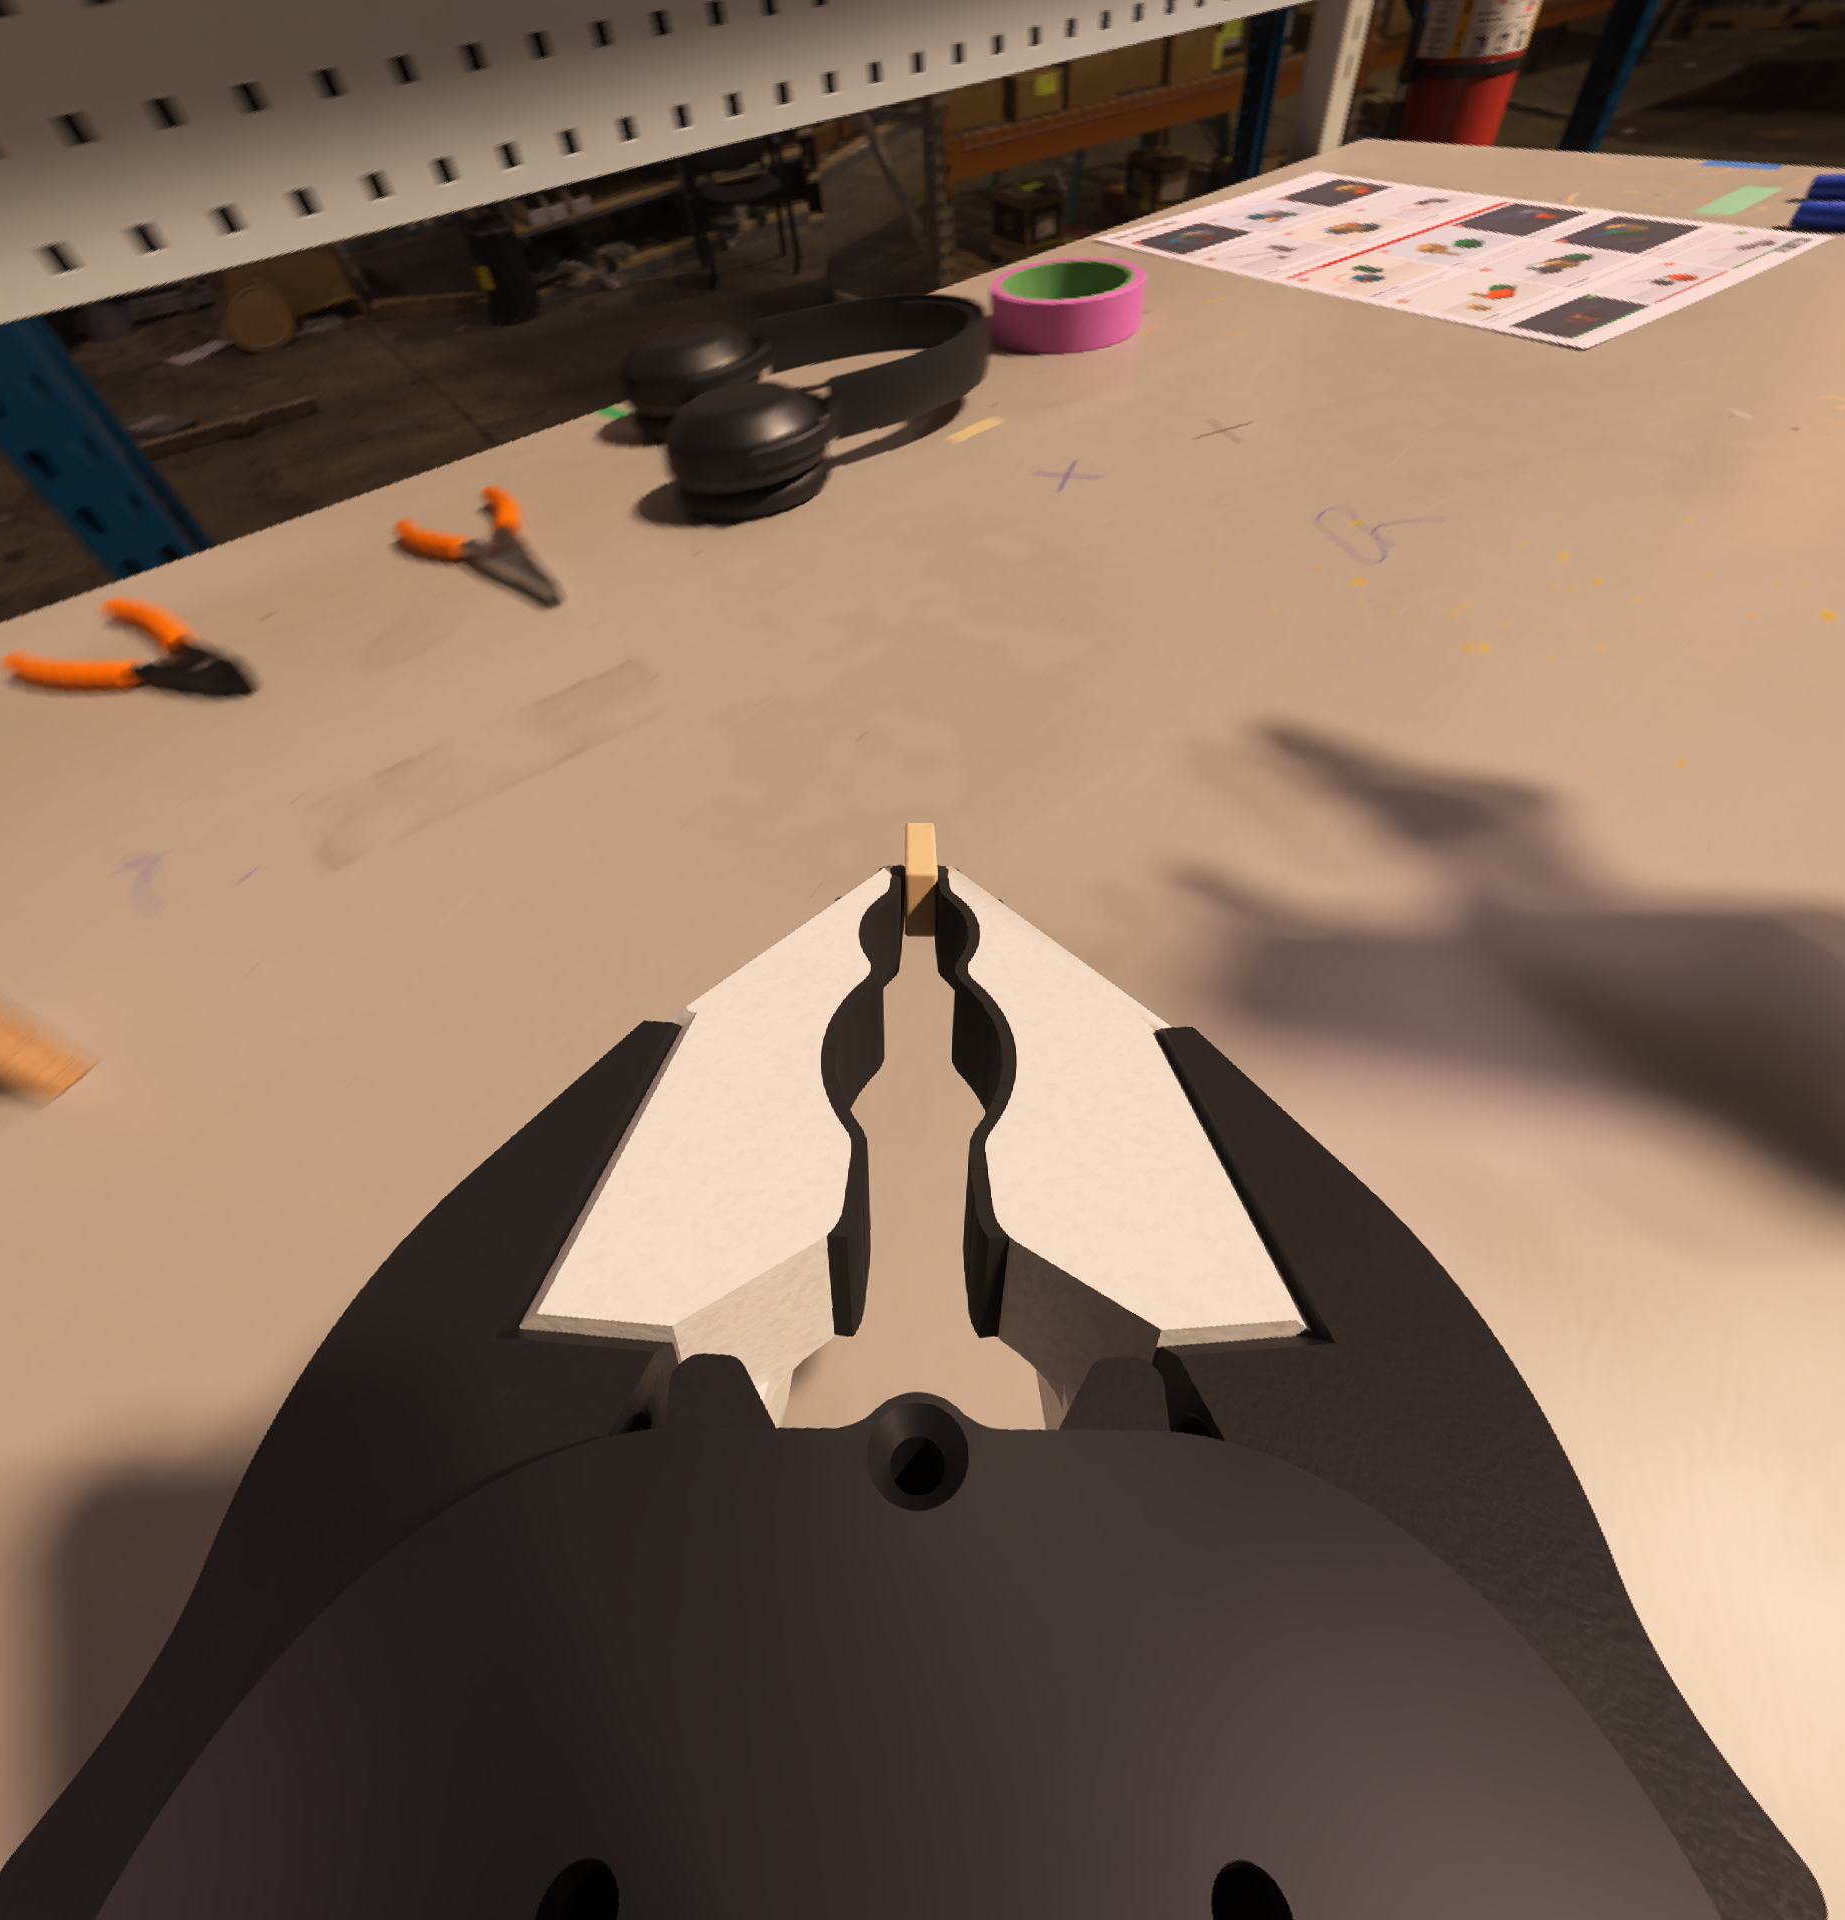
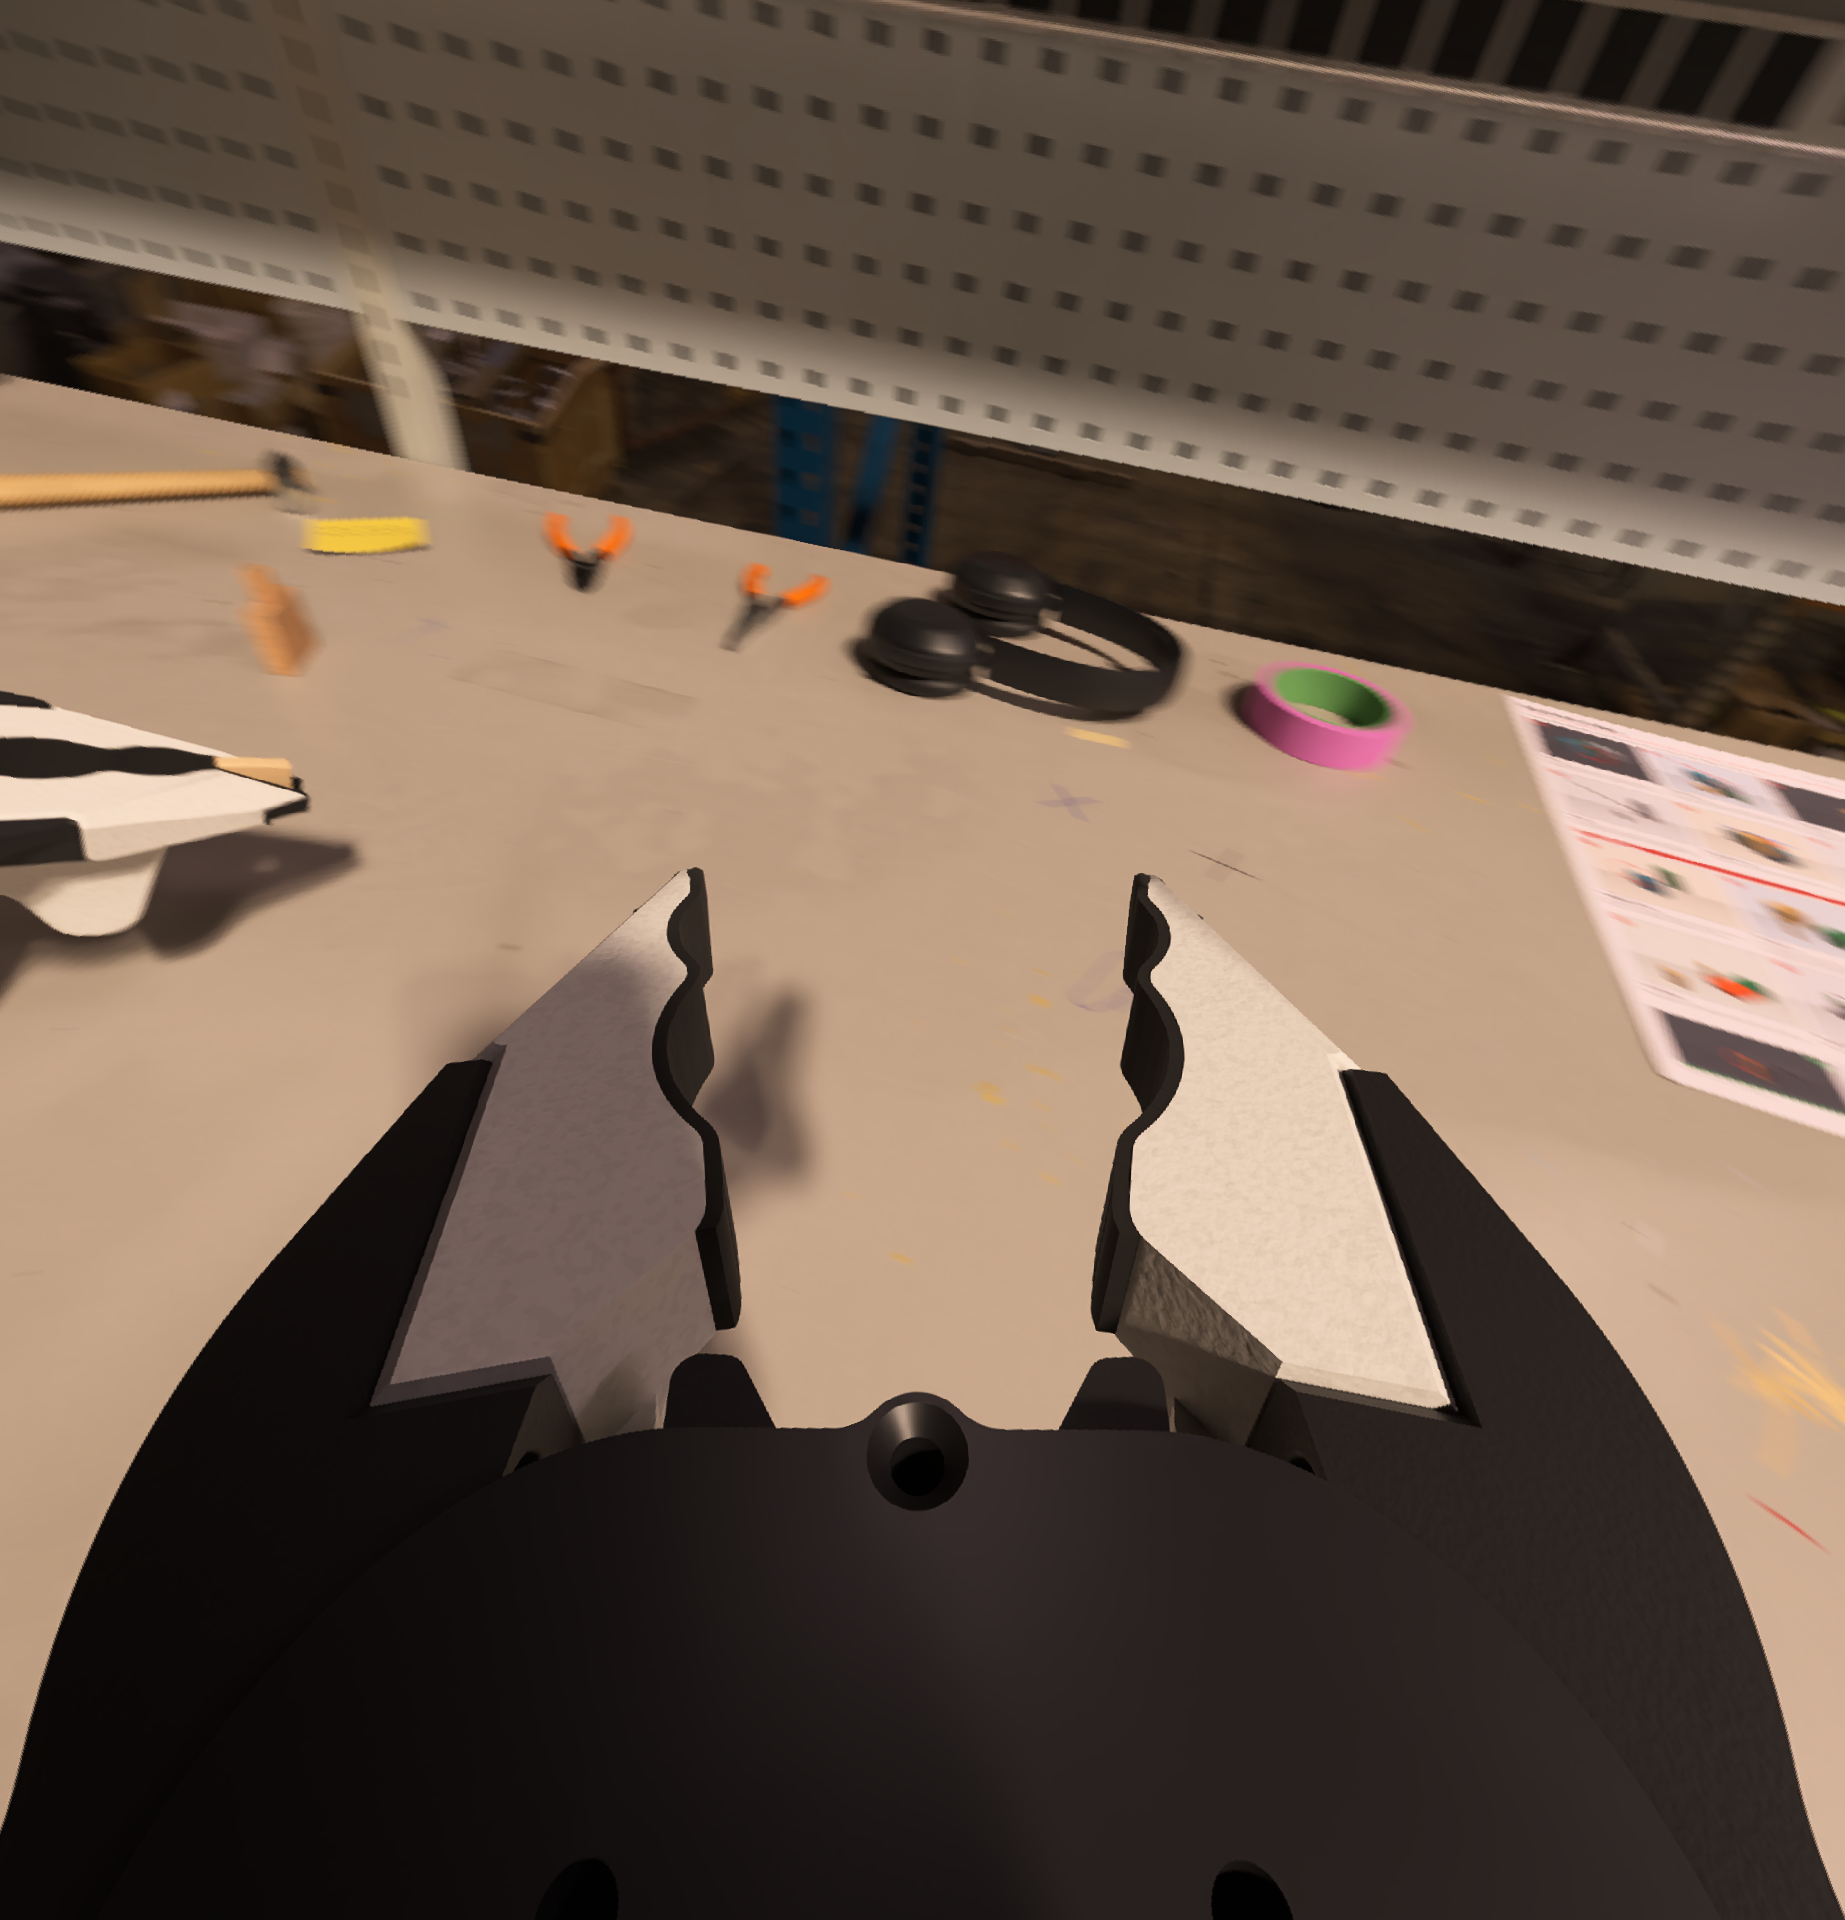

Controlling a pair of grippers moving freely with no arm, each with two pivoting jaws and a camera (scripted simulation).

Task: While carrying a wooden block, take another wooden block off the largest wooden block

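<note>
My left gripper (image 1: 919, 883) has its jaws pinched on a small, thin wooden block (image 1: 919, 878), gripped at the very tips, with its upper end standing proud of them. My right gripper (image 2: 913, 883) has its jaws spread wide with nothing between them, hovering above bare table (image 2: 897, 1195). The carrying condition is met; the removal is not yet begun.

Near field: no block lies under either gripper. In the right wrist view the left gripper shows at the left edge, its load protruding from the tips.

Middle field: a tan wooden block (image 2: 274, 618) sits to the left on the table. That view is smeared, so I cannot confirm whether it is the largest block or whether another piece rests on it. A wood-coloured edge (image 1: 19, 1044) at the left border of the left wrist view may be the same item.

Far field: two orange-handled pliers (image 2: 583, 551) and (image 2: 767, 603), black headphones (image 2: 1011, 644), a pink tape roll (image 2: 1323, 717), a printed sheet (image 2: 1718, 914), a yellow object (image 2: 365, 534) and a hammer (image 2: 118, 486).

Recommendation: swing the right gripper left toward the tan block with jaws kept wide, settle until the view is sharp, and identify the upper piece before closing. Hold the left grip level and clear of the right gripper's path; the tip-only hold looks easy to disturb.
</note>
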